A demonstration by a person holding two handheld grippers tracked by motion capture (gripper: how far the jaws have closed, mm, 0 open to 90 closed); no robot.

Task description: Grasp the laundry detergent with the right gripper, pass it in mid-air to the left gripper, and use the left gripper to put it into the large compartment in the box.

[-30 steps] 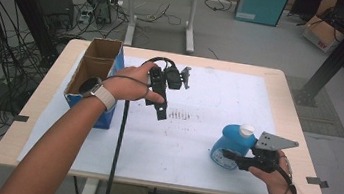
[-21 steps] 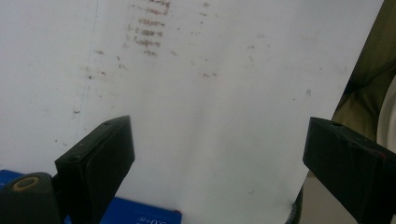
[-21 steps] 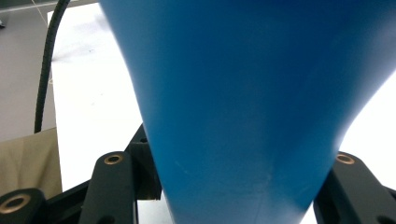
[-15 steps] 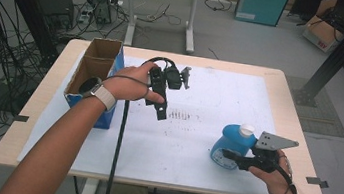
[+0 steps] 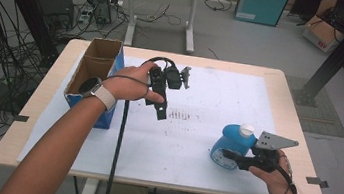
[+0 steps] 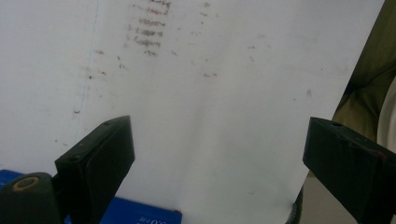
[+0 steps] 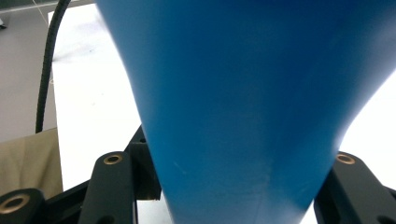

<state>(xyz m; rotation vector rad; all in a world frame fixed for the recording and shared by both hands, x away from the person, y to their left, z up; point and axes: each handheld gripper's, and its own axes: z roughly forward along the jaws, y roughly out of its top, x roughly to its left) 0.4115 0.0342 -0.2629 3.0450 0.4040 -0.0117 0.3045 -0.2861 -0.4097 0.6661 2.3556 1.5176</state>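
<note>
A blue bottle (image 5: 228, 144) with a white cap (image 5: 246, 131) stands near the table's front right. My right gripper (image 5: 234, 156) comes in from the right and is shut on its lower body. In the right gripper view the bottle (image 7: 243, 93) sits close up between the two black jaws of that gripper (image 7: 233, 191). My left gripper (image 5: 166, 97) hangs over the white sheet left of the middle, held in a hand with a watch on the wrist. Seen in the left gripper view, the left gripper (image 6: 215, 154) has its jaws wide open, with nothing between them.
An open cardboard box (image 5: 94, 64) with blue sides stands at the table's left edge; its blue side (image 6: 140, 215) shows low in the left gripper view. A white sheet (image 5: 220, 98) with faint marks covers the table. A black cable (image 5: 117, 150) trails off the front edge.
</note>
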